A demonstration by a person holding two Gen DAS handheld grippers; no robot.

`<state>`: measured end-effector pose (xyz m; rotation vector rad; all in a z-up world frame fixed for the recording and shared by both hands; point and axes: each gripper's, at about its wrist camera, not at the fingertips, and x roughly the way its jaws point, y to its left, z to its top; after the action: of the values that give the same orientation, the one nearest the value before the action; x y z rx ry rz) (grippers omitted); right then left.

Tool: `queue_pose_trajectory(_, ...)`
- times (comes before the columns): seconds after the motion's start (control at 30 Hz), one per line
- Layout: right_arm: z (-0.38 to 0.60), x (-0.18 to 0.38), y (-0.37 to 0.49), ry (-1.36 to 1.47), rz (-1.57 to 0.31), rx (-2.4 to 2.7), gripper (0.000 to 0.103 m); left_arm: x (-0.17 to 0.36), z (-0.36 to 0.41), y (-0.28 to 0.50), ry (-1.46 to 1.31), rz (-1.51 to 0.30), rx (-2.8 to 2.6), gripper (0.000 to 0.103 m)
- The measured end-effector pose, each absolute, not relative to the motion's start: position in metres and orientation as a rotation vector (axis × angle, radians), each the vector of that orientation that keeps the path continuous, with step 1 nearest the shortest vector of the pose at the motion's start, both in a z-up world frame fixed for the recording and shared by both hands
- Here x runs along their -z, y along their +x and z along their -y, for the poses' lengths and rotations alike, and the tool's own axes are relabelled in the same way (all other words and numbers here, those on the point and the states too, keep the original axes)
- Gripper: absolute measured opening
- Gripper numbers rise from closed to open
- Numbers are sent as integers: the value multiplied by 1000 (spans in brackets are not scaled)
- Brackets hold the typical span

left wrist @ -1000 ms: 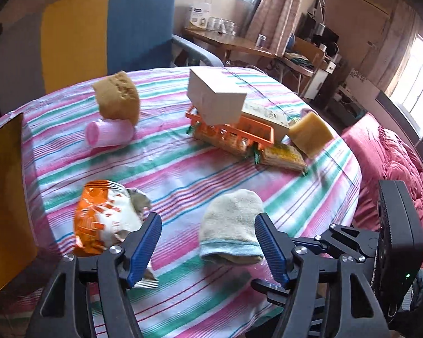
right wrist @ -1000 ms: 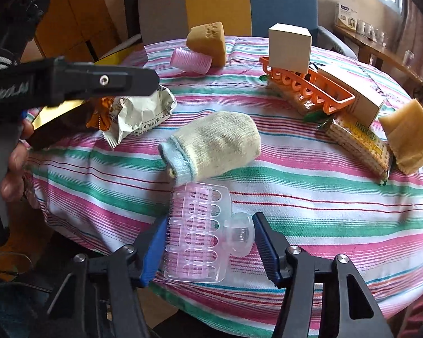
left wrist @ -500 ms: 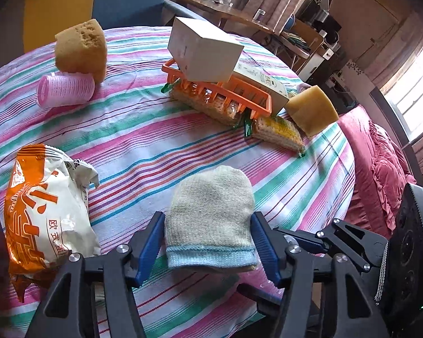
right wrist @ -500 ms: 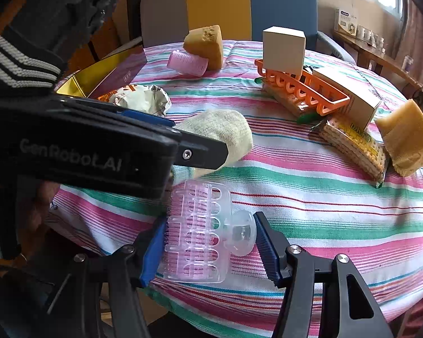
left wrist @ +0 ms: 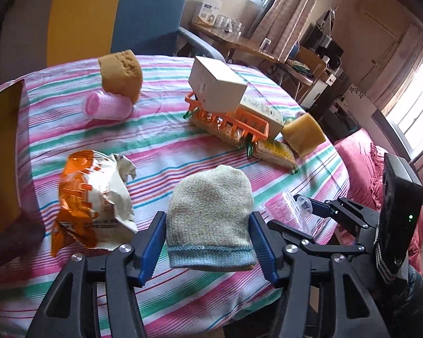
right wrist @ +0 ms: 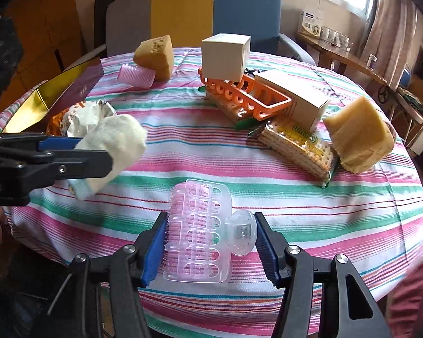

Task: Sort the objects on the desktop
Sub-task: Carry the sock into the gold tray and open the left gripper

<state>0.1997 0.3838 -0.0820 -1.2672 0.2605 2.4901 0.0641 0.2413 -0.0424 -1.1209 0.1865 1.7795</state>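
Your left tool (left wrist: 208, 242) is clamped on the knitted hat (left wrist: 210, 214), lifted off the tabletop (right wrist: 296, 197) at its near left. Your right tool (right wrist: 210, 249) pinches the clear pink hair clip (right wrist: 200, 228) at the near edge. Keep both grips firm and carry each clear of the snack bag (left wrist: 93, 194).

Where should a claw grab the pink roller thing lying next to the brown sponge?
Probably across the middle of its round body. The pink ribbed plastic roller lies on its side on the striped tablecloth, with the brown sponge block leaning against its far side. So come from above, one finger at each open end, or near and far sides if the sponge is nudged away first.
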Motion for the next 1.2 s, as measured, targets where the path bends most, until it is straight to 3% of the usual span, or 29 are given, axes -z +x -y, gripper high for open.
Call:
queue_pose_trajectory(0.6,-276,12,90,-1192,-76,-2886,59,6,-72,-11,-1088,80,-2282,60)
queue_pose_trajectory(1.2,-187,19,-41,-1260,-50,-2931,59,18,-29,-85,-1121,27,-2488,61)
